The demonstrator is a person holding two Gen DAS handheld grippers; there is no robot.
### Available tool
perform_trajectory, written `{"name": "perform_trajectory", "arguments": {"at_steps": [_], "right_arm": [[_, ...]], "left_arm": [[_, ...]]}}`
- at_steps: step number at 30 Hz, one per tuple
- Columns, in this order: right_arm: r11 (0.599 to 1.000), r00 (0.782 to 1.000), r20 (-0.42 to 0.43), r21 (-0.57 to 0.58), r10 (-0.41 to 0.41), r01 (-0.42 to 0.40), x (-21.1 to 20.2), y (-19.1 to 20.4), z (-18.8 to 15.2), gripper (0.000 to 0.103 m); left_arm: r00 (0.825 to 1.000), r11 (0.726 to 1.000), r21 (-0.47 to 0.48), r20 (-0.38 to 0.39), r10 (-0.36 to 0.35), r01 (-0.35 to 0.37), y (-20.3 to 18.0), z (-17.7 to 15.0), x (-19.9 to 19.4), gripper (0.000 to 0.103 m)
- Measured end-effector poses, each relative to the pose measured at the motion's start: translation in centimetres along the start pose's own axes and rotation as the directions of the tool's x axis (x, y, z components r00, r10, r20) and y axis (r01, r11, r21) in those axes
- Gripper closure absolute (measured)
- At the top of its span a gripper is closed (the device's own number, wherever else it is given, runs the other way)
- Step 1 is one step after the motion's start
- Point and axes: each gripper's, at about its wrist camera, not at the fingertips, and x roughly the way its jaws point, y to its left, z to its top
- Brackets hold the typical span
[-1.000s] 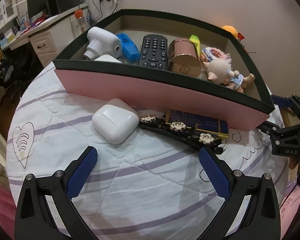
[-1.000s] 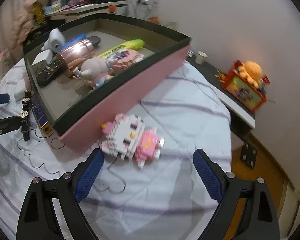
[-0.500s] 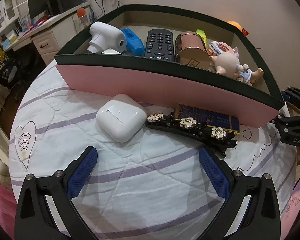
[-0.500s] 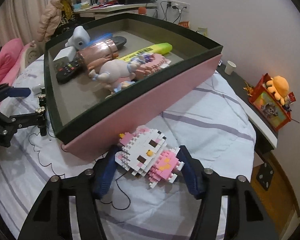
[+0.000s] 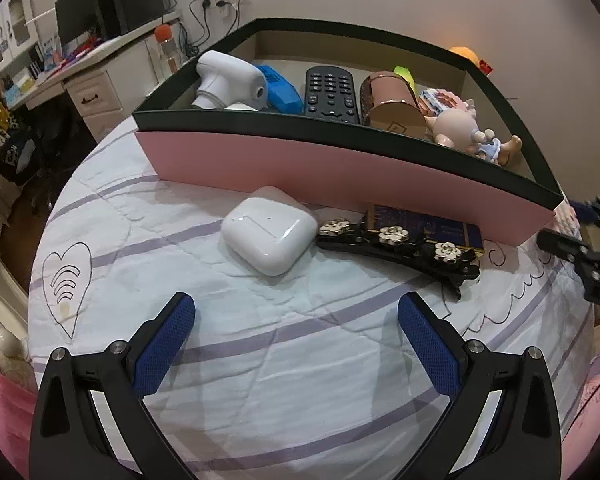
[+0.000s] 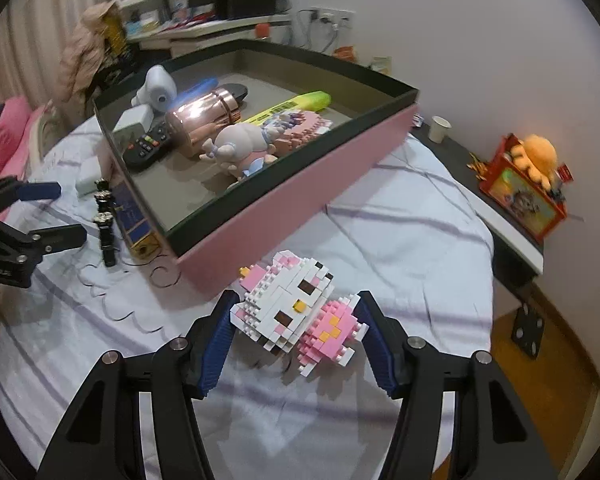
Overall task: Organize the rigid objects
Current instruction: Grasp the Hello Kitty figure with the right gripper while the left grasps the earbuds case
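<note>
Brick-built cat figure [image 6: 296, 312] clamped in the right claw [image 6: 294, 334], just over the bed beside the pink box [image 6: 300, 200].
Light, rigid but snap-apart: hold across the broad head, gently; its jaws have just closed. Left claw [image 5: 296, 320] gapes empty.

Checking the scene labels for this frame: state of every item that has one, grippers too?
right gripper: shut on block cat figure
block cat figure: gripped, outside the box
left gripper: open, empty
pink box: open-topped, part filled
earbud case: lid closed, on the bed
hair clip: on the bed beside the case
doll: lying in the box
remote: flat in the box
</note>
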Motion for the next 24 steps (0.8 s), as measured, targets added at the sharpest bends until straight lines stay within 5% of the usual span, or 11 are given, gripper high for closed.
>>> {"name": "perform_trajectory", "arguments": {"at_steps": [10, 20, 23, 24], "right_arm": [[0.975, 0.997, 0.072, 0.220, -0.008, -0.008, -4.0, 3.9, -1.9, 0.043], [0.938, 0.995, 0.085, 0.346, -0.047, 0.015, -4.7, 9.0, -1.1, 0.043], [0.922, 0.994, 0.083, 0.385, -0.064, 0.027, -4.7, 9.7, -0.8, 0.043], [0.917, 0.994, 0.081, 0.397, -0.070, 0.033, -4.7, 9.9, -0.8, 0.043]], "left_arm": [[0.997, 0.997, 0.051, 0.048, -0.064, 0.061, 3.0, 0.9, 0.4, 0.000], [0.987, 0.969, 0.197, 0.039, -0.159, 0.148, 3.9, 2.8, 2.5, 0.002], [0.974, 0.955, 0.215, 0.050, -0.219, 0.204, 4.2, 3.1, 2.4, 0.019], [0.971, 0.951, 0.223, 0.057, -0.232, 0.214, 4.3, 3.2, 2.2, 0.033]]}}
